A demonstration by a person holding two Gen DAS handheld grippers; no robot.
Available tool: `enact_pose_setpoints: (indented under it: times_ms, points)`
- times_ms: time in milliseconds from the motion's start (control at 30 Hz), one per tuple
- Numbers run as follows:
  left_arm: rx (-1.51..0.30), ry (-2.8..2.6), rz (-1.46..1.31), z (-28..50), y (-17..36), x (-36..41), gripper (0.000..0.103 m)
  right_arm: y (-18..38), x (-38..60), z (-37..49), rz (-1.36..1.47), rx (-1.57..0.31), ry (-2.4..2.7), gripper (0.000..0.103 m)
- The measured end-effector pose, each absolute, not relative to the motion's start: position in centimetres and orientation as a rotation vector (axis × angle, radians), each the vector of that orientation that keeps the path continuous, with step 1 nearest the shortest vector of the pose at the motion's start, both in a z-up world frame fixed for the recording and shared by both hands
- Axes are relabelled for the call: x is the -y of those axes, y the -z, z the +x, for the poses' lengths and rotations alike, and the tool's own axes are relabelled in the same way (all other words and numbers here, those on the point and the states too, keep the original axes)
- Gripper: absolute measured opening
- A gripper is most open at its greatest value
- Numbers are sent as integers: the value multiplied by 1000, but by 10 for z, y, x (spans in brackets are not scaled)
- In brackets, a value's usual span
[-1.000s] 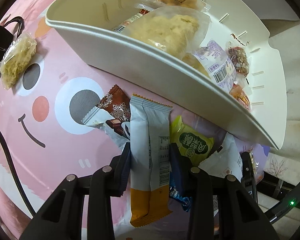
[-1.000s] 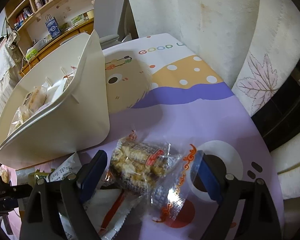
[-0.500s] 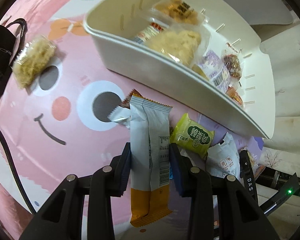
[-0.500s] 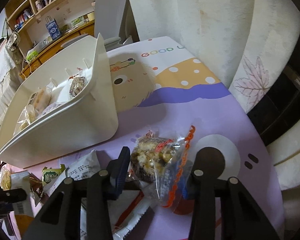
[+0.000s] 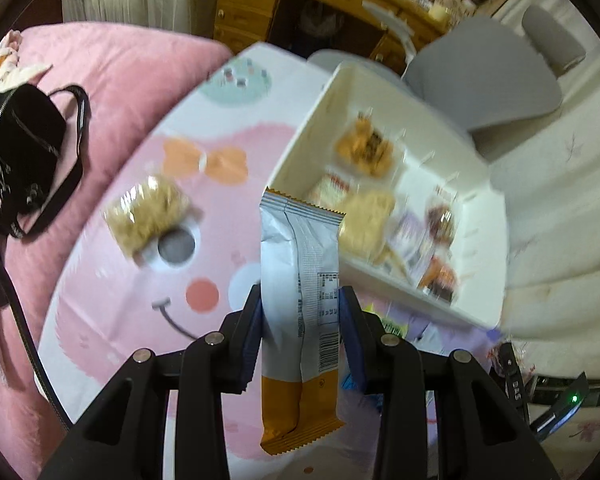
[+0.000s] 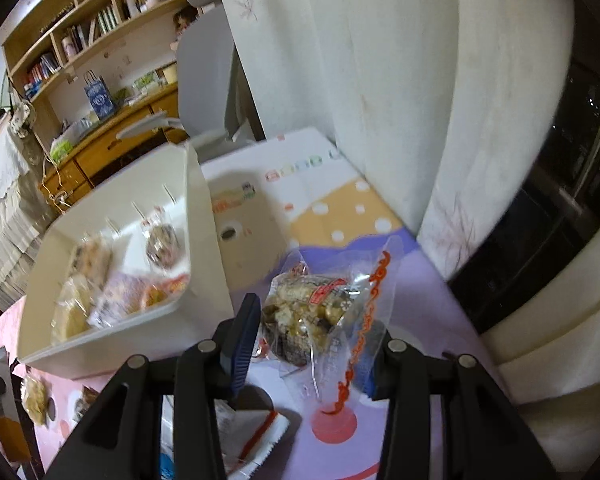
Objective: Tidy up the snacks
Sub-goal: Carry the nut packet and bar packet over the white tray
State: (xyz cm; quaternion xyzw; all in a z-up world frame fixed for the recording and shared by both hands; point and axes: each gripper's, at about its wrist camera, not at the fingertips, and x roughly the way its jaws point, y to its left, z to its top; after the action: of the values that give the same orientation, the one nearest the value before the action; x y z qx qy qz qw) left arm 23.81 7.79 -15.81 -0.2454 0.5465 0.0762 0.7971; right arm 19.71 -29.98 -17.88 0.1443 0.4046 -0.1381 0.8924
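Note:
My left gripper [image 5: 300, 320] is shut on a long white and orange snack bar wrapper [image 5: 300, 280] and holds it upright above the mat, short of the white bin [image 5: 488, 280]. My right gripper [image 6: 312, 340] is shut on a clear bag of crumbly nut snack [image 6: 312, 308] with orange print, lifted above the purple part of the mat, right of the bin [image 6: 204, 292]. The bin holds several wrapped snacks. A clear-wrapped pale cake [image 5: 148, 212] lies on the pink mat to the left.
A black pouch with strap [image 5: 20, 152] lies on the pink cushion at far left. Loose wrappers [image 6: 252, 436] lie under my right gripper. A grey chair [image 5: 484, 80] and wooden shelves [image 6: 112, 60] stand behind the table. White curtain [image 6: 380, 80] hangs at right.
Both grippers have risen with their snacks. The left has lifted the bar well off the mat; the right has closed on the nut bag and raised it toward the bin.

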Motion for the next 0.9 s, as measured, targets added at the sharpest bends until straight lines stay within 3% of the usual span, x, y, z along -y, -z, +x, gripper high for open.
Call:
enact_pose_setpoints:
  times_ms: [700, 733, 767, 800, 900]
  points:
    - [-959, -57, -438, 316, 117, -56, 36, 110, 246, 243, 237, -706, -29, 44]
    - [-958, -53, -442, 318, 119, -55, 43, 109, 245, 244, 241, -703, -40, 44]
    - [-964, -45, -446, 322, 122, -55, 63, 109, 244, 246, 247, -696, -51, 44]
    - [-970, -42, -443, 324, 124, -54, 72, 110, 244, 247, 254, -695, -66, 47]
    - [-985, -48, -405, 325, 127, -50, 76, 118, 244, 254, 271, -734, -89, 70]
